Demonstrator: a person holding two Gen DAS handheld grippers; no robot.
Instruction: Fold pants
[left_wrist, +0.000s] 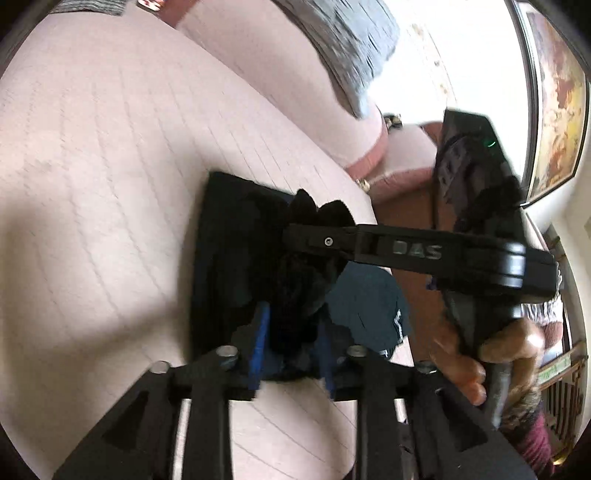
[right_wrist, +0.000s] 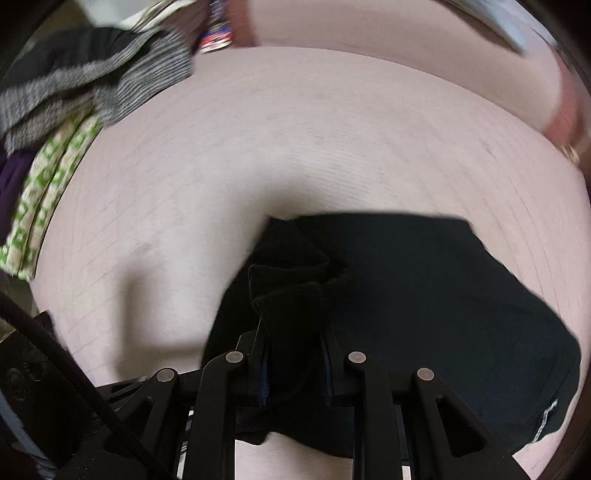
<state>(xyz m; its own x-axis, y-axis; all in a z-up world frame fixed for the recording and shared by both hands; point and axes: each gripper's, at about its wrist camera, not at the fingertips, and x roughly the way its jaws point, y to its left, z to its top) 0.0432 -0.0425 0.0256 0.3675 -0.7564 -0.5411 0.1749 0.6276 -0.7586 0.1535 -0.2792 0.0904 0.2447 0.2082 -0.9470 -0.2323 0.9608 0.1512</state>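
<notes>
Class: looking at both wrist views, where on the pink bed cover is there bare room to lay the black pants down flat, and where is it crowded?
Bare: pink cover between black pants and pillow. Crowded: clothes pile.

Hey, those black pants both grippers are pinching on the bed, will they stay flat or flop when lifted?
Probably flop: the black pants already bunch into soft folds between the right gripper fingers. In the left gripper the cloth crumples too, so unheld parts likely sag. They look light; the quilted bedcover barely dents beneath them.
</notes>
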